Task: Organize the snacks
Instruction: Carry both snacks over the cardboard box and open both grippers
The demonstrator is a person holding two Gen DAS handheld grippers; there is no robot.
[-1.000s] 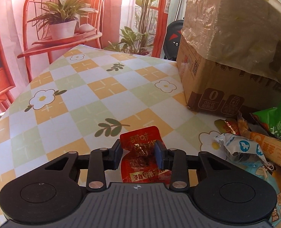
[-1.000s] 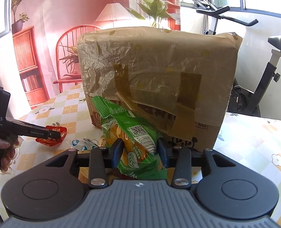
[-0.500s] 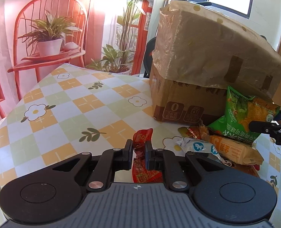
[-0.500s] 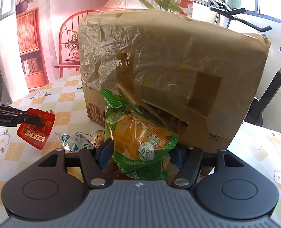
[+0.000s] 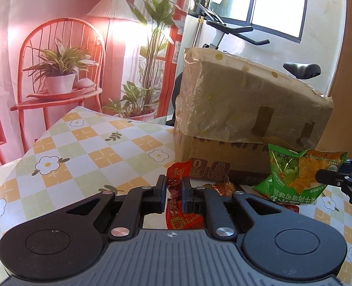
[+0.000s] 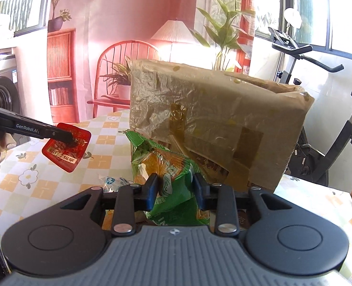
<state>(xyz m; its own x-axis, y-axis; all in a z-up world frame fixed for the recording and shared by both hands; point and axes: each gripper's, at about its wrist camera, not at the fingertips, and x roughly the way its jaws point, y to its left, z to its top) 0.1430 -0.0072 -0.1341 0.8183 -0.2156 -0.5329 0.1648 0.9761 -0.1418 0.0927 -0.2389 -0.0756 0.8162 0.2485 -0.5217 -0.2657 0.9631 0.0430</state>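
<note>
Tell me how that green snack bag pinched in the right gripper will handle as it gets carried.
The green snack bag is probably light and puffy: it bulges either side of the right gripper, whose jaws have just been closing on it. Its film crumples at the pinch, so it will likely flop. The glossy film may be slippery, and any chips inside could crush.

Glossy wrappers, matt black plastic, taped cardboard

The red packet point(image 5: 184, 218) and green snack bag point(image 5: 302, 176) are shiny crinkled film; the cardboard box point(image 5: 235, 124) is matt brown under wrinkled, glossy plastic sheet and tape. Each tool, left tool point(image 5: 173, 194) and right tool point(image 6: 175, 191), is matt black plastic with bright metal pins. The tabletop point(image 5: 85, 150) wears a smooth printed cloth.
</note>
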